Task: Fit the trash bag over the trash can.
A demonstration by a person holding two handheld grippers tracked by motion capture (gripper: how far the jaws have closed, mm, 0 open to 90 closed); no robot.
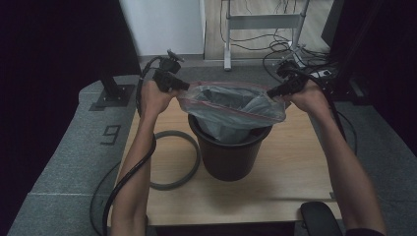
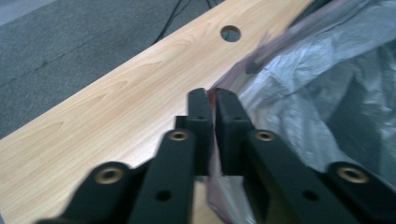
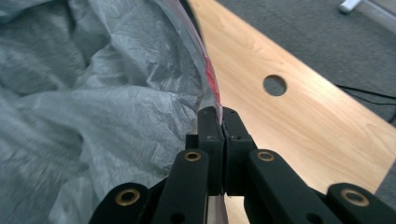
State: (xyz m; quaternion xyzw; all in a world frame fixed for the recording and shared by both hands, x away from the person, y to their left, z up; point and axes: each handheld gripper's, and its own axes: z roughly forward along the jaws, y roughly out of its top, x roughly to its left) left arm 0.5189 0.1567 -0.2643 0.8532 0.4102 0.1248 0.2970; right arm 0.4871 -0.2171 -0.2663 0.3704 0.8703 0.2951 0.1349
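Both grippers, left gripper (image 1: 183, 86) and right gripper (image 1: 273, 91), jaws clamped on bag rim (image 1: 231, 109) over bin (image 1: 229, 156). Risk: thin liner tears or slips out if stretched harder.

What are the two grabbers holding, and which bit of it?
Both hold the grey bin bag by its red-edged rim: the left gripper pinches one side, the right gripper the opposite side, stretching it over the black bin.

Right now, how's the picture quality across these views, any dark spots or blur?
High view: dim overall, side edges nearly black, though the bin and bag read clearly. Left gripper view: left gripper tips fairly sharp, the near jaw arms soft, the bag blurred at right. Right gripper view: right gripper crisp, the bag's folds smeared at lower left.
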